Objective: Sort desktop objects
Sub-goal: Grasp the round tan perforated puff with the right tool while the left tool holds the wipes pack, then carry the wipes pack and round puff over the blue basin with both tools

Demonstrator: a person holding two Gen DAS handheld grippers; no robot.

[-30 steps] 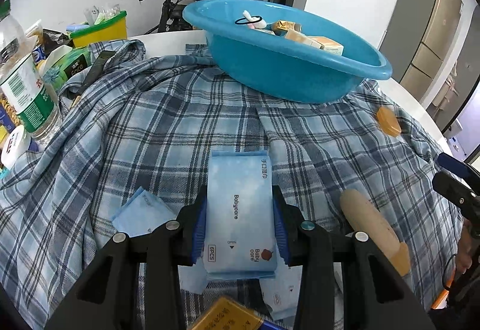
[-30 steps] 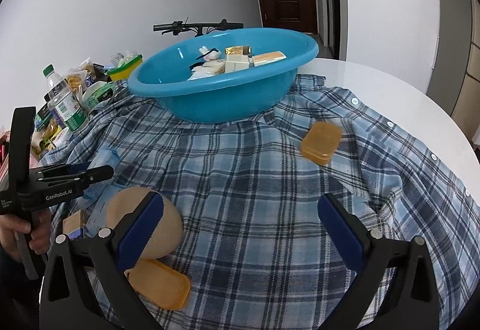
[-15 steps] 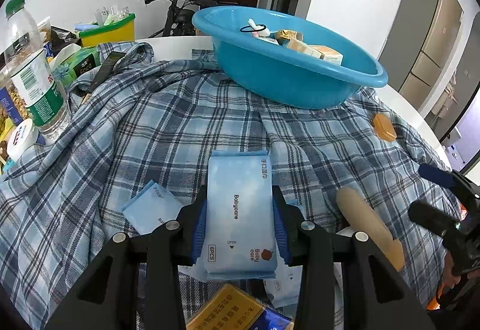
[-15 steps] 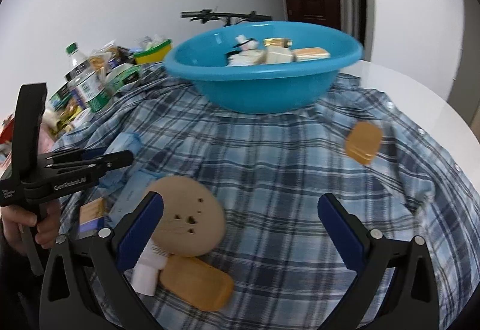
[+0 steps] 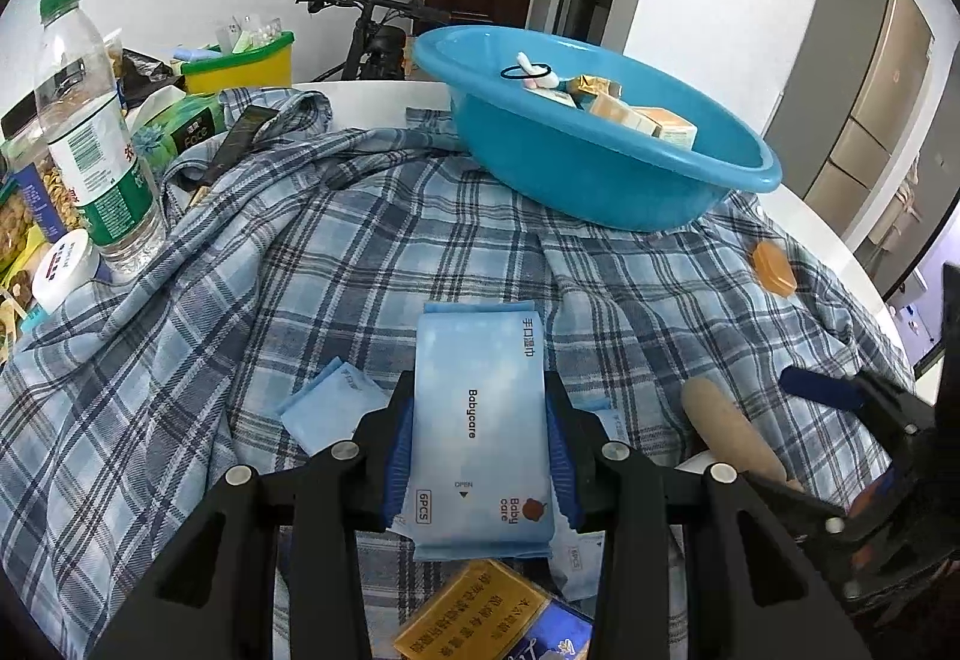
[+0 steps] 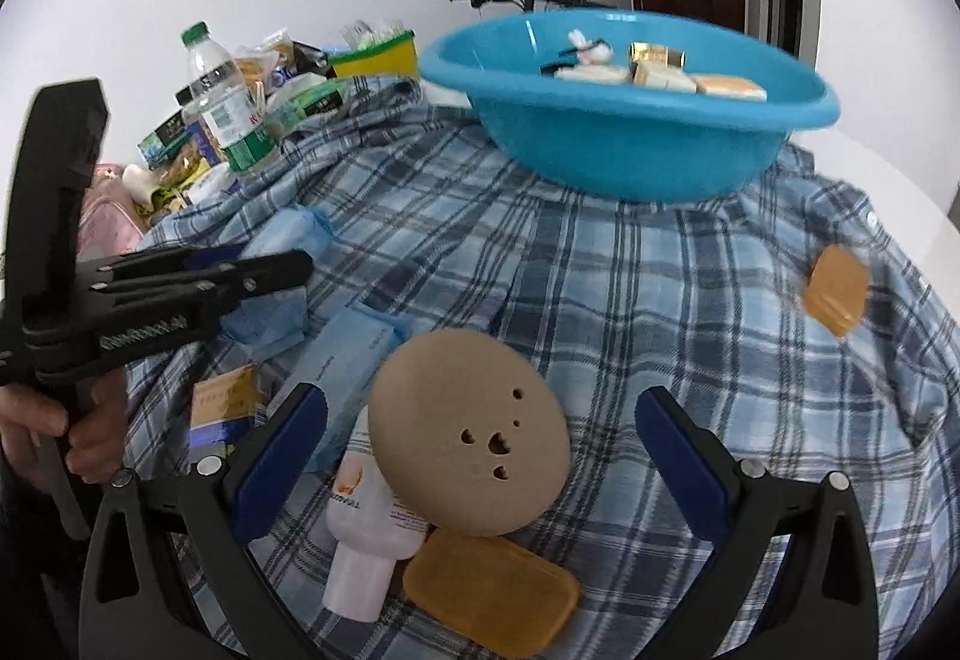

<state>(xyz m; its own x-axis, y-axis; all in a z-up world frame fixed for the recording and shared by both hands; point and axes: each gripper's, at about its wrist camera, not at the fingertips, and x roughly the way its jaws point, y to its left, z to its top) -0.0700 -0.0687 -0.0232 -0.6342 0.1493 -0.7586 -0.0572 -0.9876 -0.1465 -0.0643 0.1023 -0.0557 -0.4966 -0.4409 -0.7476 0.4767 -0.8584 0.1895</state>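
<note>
At the bench's nine o'clock edge stand a water bottle (image 5: 90, 132) and snack clutter. The left gripper (image 5: 480, 456) is clamped on a Babycare wipes pack (image 5: 480, 420), lifted over the plaid shirt (image 5: 240, 270); the carry step looks underway. Next it likely needs to travel toward one o'clock and release over the blue basin (image 5: 600, 168). At three o'clock, the right gripper (image 6: 480, 456) is spread wide, empty, above a tan perforated disc (image 6: 468, 444).
</note>
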